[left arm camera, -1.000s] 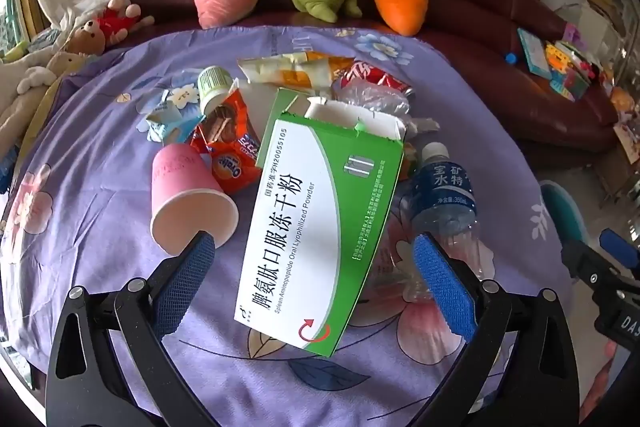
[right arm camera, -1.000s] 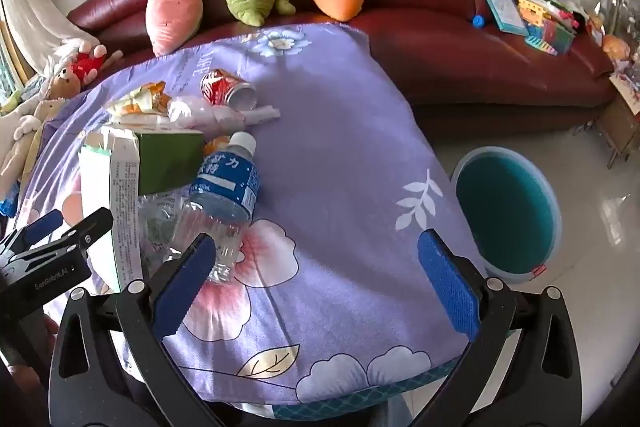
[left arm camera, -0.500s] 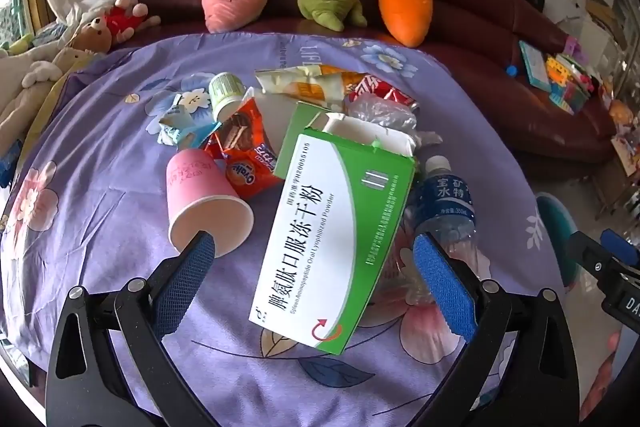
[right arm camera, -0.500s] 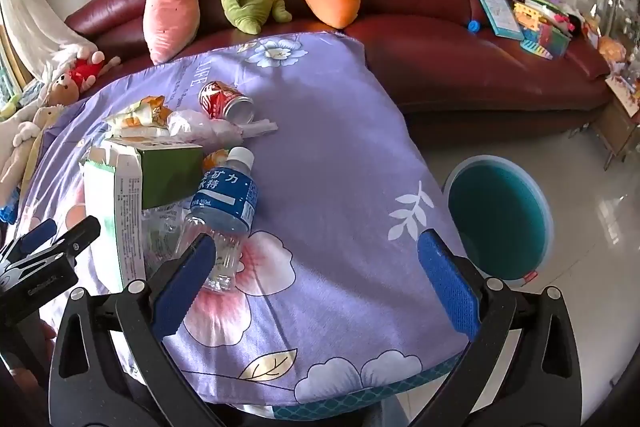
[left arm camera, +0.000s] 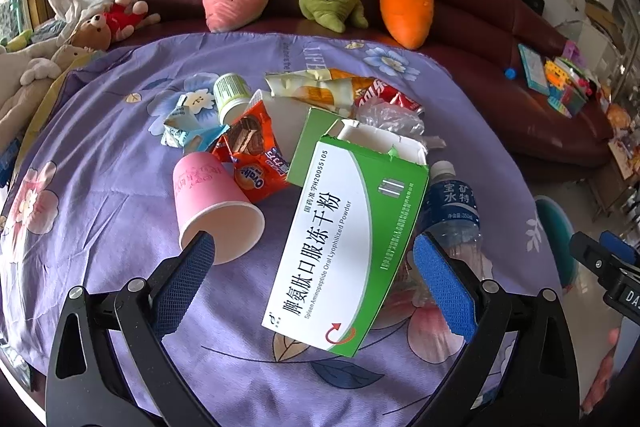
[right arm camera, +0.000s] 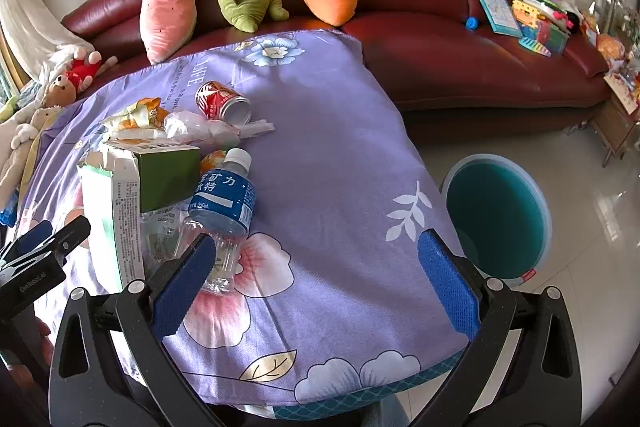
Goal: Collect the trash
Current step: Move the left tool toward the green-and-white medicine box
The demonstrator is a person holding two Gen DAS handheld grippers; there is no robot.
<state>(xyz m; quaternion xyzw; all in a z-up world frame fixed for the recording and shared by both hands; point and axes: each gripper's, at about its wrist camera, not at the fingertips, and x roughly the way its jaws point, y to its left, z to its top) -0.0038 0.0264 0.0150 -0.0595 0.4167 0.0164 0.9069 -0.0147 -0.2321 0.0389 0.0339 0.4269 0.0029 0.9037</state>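
Purple tablecloth (left arm camera: 100, 227), green box (left arm camera: 344, 247) between left tool (left arm camera: 316, 275) fingers

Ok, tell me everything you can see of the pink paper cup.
The pink paper cup lies tipped on its side on the purple floral cloth, open mouth toward the camera, white inside, seemingly empty. Faint printing marks its wall. Its base end meets the orange snack wrapper. It is visible only in the left view.

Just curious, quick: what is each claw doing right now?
Left gripper: open, holding nothing, over the medicine box.
Right gripper: open, empty.
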